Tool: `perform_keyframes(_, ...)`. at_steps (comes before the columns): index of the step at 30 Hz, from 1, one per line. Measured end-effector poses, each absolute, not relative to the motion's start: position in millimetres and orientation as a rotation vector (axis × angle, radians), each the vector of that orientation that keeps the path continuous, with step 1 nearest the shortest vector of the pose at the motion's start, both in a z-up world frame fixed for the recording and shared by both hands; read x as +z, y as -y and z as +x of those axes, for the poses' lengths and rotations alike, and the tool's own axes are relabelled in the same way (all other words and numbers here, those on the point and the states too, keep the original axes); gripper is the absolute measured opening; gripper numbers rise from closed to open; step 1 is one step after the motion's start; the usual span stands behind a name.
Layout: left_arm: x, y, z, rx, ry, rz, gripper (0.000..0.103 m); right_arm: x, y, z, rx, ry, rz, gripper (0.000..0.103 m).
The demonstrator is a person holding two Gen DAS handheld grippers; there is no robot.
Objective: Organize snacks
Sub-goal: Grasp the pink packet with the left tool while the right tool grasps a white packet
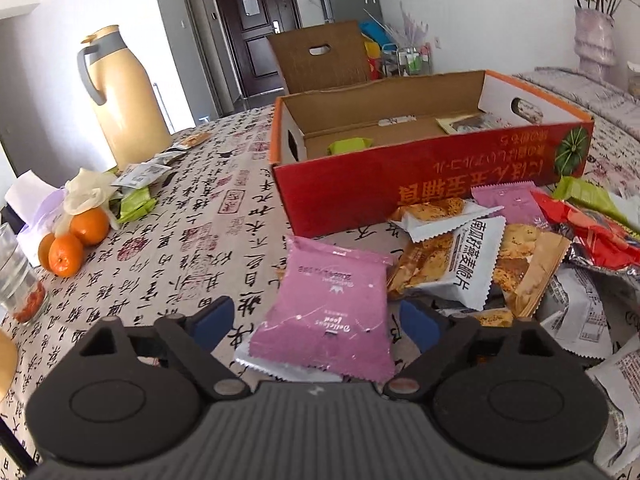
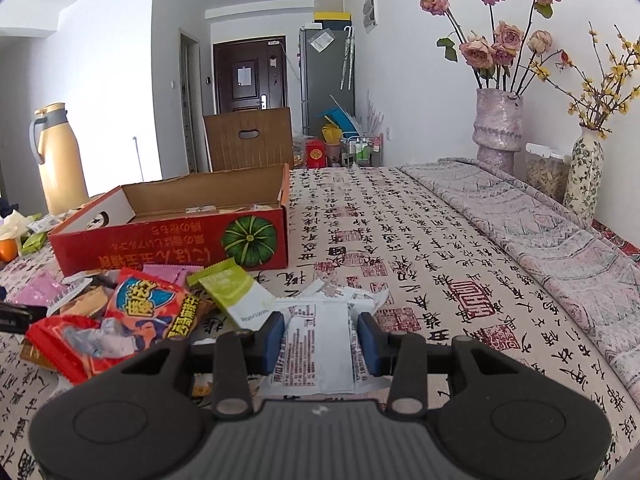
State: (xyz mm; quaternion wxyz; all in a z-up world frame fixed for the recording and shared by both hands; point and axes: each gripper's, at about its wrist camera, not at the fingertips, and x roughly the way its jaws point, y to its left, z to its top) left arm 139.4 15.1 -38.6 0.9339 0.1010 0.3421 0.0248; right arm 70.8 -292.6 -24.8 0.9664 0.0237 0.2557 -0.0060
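Only right view shows right claw [image 2: 320, 338] gripping white packet [image 2: 320, 344].

Yellow thermos jug [image 1: 120, 96] with grey handle stands at the table's far left. Three oranges [image 1: 72, 240] sit near a glass jar [image 1: 20, 280]. Calligraphy tablecloth [image 2: 400, 240] covers the table. Vase of dried roses [image 2: 498, 120] beside a floral vase [image 2: 584, 172].

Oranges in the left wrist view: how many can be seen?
3, clustered at the table's left edge beneath a crumpled pale bag: one at the back, one in front, one partly hidden behind it. More may be hidden.
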Motion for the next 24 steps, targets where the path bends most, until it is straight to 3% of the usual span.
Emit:
perform_keyframes(3,-42,-14,145,0.045,-0.715,0.209,0.075,-25,292,73,-0.011,-0.517,0.047,0.039)
perform_keyframes(10,-42,-16,143,0.025,-0.705,0.188,0.063,-27,291,75,-0.008,-0.521,0.051,0.039)
perform_keyframes(24,-31,-23,131,0.020,-0.667,0.140,0.062,-24,290,71,-0.007,-0.508,0.053,0.039)
